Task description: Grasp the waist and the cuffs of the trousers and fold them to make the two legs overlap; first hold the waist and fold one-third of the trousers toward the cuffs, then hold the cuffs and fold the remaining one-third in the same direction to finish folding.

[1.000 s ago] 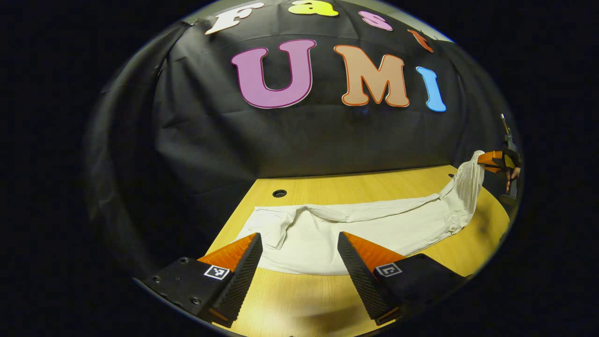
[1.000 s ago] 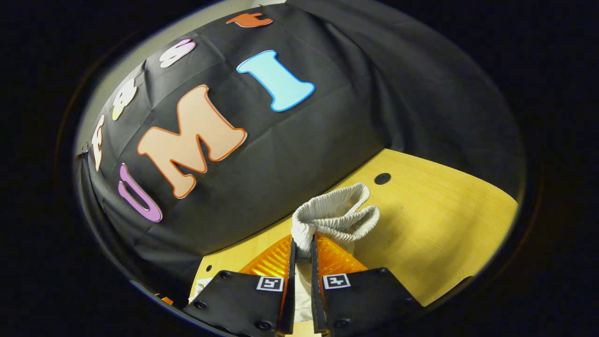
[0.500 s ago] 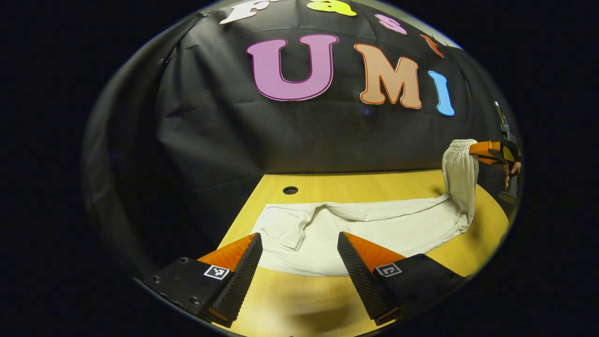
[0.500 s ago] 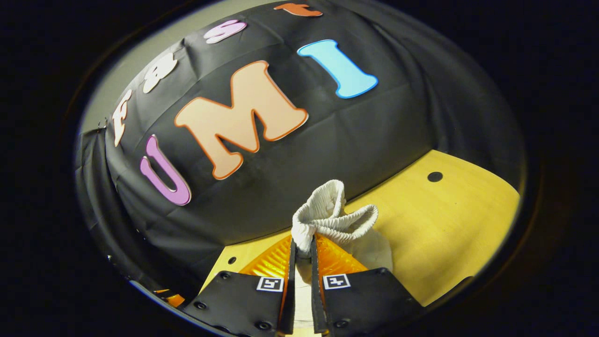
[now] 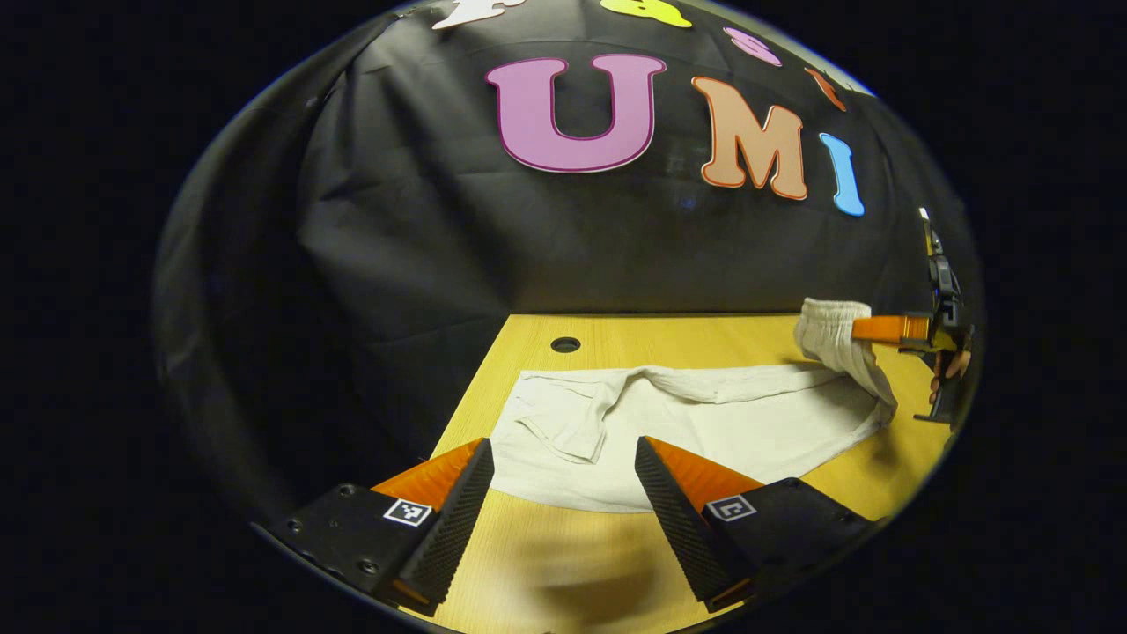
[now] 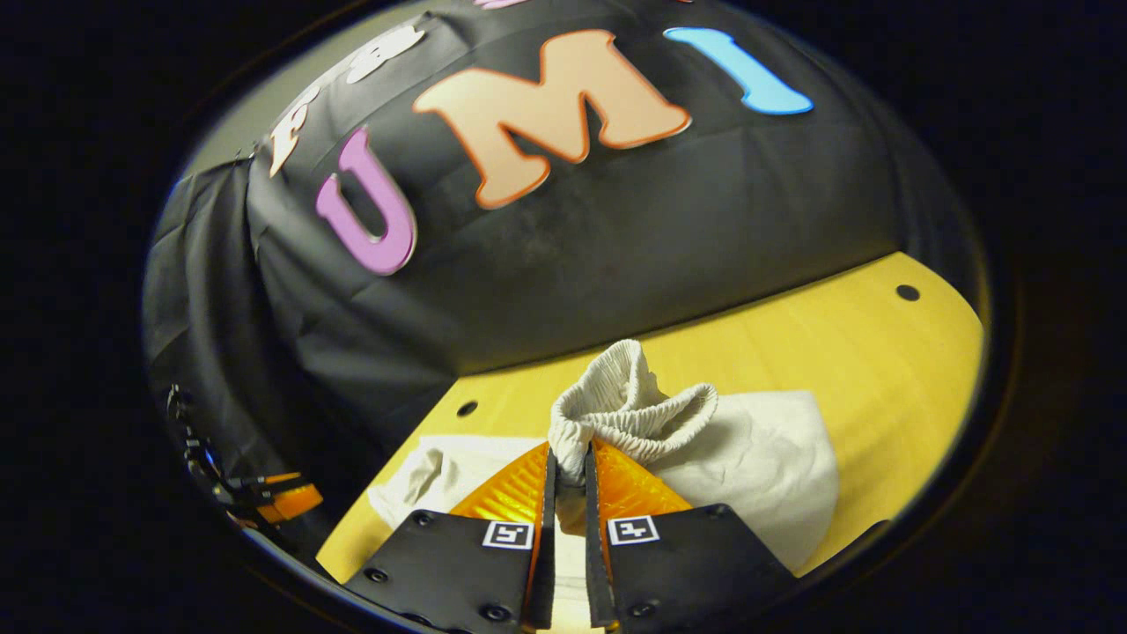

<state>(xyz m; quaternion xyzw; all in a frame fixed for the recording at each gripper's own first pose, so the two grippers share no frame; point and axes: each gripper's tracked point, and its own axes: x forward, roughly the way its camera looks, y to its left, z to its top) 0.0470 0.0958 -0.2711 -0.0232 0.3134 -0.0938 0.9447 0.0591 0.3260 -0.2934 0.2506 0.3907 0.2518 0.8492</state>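
Note:
White trousers [image 5: 722, 431] lie stretched along a yellow wooden table [image 5: 687, 330], legs overlapped. In the left gripper view my left gripper [image 5: 561, 451] is open, low over the table just short of the crumpled cuff end [image 5: 563, 418], with nothing between its fingers. At the far right the right gripper [image 5: 858, 329] holds the elastic waist [image 5: 828, 328] lifted a little above the cloth. In the right gripper view my right gripper [image 6: 568, 458] is shut on the gathered waistband [image 6: 629, 409], the trouser cloth [image 6: 766, 467] draping below it. The left gripper [image 6: 286, 502] shows at the lower left.
Black cloth walls close the table's back and sides. Small round holes sit in the tabletop near the wall [image 5: 565, 344] [image 6: 907, 291] [image 6: 467, 408]. A hand [image 5: 955, 365] holds the right gripper at the table's right end. Bare wood lies in front of the trousers [image 5: 572, 572].
The right gripper has lowered the lifted waist and carried it toward the cuff end, so the cloth now doubles over itself. The left gripper stays open in much the same place.

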